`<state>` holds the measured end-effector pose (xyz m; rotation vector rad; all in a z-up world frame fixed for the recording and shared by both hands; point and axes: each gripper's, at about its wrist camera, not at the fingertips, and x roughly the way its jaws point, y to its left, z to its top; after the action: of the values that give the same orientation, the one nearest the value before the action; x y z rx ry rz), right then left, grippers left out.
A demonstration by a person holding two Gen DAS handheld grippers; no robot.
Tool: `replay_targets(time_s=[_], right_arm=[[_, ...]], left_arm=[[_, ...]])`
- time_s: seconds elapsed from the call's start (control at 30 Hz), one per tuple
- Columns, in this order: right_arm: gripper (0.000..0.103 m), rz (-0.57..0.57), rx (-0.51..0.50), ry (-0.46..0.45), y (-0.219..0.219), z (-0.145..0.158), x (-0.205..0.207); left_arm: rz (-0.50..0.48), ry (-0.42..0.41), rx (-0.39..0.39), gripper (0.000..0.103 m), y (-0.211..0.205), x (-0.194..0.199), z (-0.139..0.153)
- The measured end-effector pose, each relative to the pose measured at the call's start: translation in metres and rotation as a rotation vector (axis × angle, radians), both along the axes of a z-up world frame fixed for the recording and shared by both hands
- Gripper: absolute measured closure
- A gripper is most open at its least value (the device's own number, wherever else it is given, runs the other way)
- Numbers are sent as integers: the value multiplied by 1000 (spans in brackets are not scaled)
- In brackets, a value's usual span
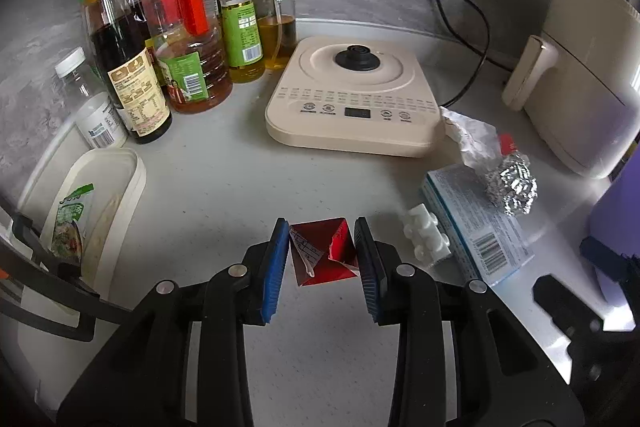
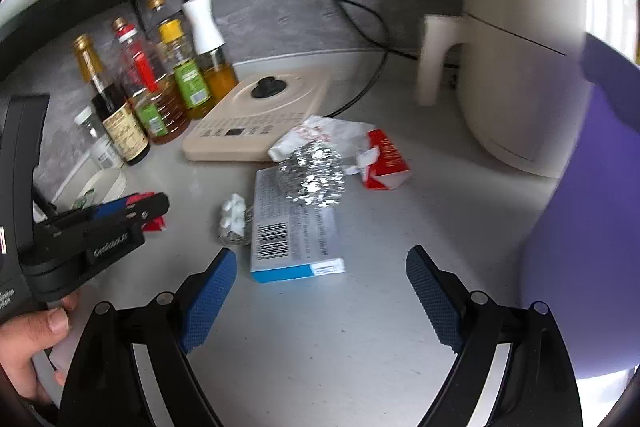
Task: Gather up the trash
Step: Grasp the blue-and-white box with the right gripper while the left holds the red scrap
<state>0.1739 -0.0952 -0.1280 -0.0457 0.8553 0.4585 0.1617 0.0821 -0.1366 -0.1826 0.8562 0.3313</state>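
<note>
Setting: a pale kitchen counter (image 1: pixel 224 163) with oil and sauce bottles (image 1: pixel 188 39) at the back left.
Left gripper (image 1: pixel 322 253): blue pads closed against both sides of a crumpled red carton (image 1: pixel 324 259), gripping it above the counter.
Right gripper (image 2: pixel 320 291): jaws spread wide, nothing between the pads, hovering just short of a blue-and-white box (image 2: pixel 294 227).
Trash: a foil ball (image 2: pixel 314 177) rests on that box; a white blister piece (image 2: pixel 234 215) lies beside it; crumpled white paper (image 2: pixel 320 135) and a red-and-white pack (image 2: pixel 384 159) sit behind.
Appliances: a beige kettle base (image 1: pixel 352 99) and a cream air fryer (image 2: pixel 516 39) stand behind.
</note>
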Motion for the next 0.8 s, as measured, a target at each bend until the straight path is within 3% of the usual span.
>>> replay_targets(time_s=[0.37,0.4,0.43,0.8], right_arm=[[18,46,-40,65,28,-28,18],[21,49,-48,72,29,-31,19],[40,57,-50,80,29,-33,20],[41,84,-54,27,13,-14,-1]], left_arm=[[3,15,-2,69,2,7,-4],[3,15,-4,69,3,7,-4],[3,15,-4,69,3,7,-4],[6,-3,-19,69,1,7,-1]])
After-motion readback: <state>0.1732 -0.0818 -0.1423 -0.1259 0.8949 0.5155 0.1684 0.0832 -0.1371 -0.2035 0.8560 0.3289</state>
